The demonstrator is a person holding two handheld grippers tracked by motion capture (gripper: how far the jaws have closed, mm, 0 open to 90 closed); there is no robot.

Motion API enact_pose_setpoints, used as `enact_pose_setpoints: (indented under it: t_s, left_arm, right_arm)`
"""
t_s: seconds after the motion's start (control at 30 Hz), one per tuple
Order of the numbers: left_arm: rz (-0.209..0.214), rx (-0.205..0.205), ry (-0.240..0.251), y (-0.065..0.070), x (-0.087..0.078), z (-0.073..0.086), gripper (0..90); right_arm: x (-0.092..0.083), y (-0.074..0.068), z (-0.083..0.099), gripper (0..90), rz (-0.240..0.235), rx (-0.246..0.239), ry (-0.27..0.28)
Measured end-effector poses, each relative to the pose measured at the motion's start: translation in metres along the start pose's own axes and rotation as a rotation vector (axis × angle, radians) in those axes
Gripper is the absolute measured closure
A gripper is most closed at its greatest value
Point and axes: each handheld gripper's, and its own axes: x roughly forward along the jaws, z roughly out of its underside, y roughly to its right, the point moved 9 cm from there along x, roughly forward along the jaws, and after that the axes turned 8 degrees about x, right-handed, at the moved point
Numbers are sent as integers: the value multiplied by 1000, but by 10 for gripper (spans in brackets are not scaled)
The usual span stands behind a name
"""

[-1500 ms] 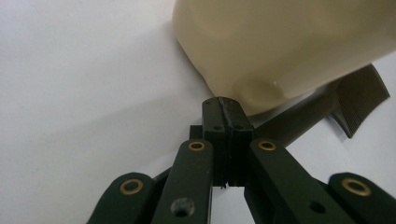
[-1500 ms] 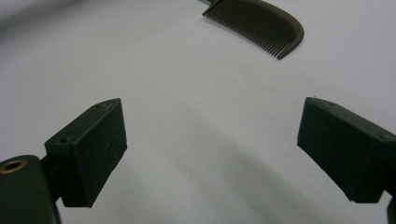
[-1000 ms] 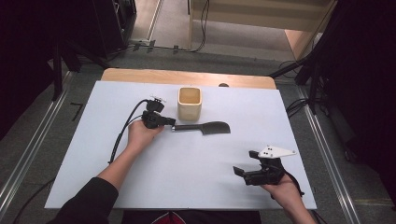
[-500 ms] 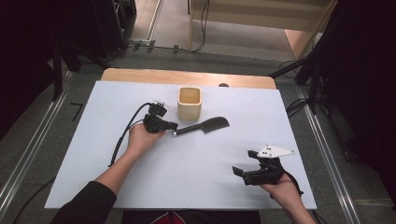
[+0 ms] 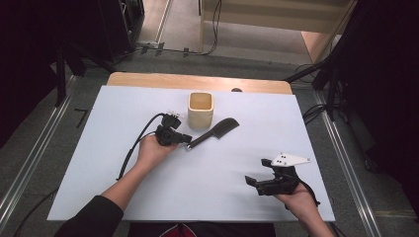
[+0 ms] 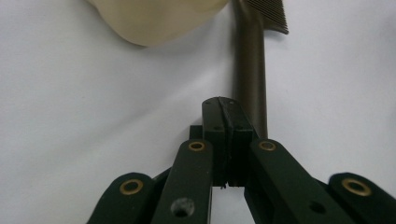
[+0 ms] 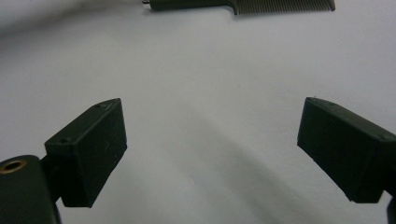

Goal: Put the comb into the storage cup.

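So the black comb (image 5: 212, 132) lies flat on the white table (image 5: 123, 197), not in the tan cup (image 5: 200, 109) yet. Its teeth end is just beside the cup, and its handle end points to the left gripper (image 5: 185, 140). I think the job is to get the comb into the cup, and that part is not done. The comb has to be lifted and stood up in the cup.

The left gripper has its 2 jaws squeezed together. Its tips are right at the end of the comb handle. I cannot tell if they pinch the handle or just push on it.

The right gripper (image 5: 251, 181) waits near the person's edge of the table, well apart from the comb. Its jaws are spread wide and hold nothing.

The high view lets you see the whole table, both hands and the open top of the cup. The left gripper view goes close: the handle runs up past the closed tips (image 6: 226, 112) and the cup's round bottom corner (image 6: 154, 18) sits beside it. The right gripper view lets you see the comb's fine teeth (image 7: 280, 4) far off, with bare table between its 2 jaws
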Motion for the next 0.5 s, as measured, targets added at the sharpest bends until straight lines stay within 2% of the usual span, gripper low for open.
enact_pose_setpoints:
  t_s: [0.27, 0.5]
  left_arm:
    - [4, 11, -9, 5, 2, 3, 900]
    - [-1, -13, 31, 1, -11, -2, 874]
  right_arm:
    - [1, -1, -1, 67, -2, -2, -4]
    - [1, -1, -1, 67, -5, -3, -2]
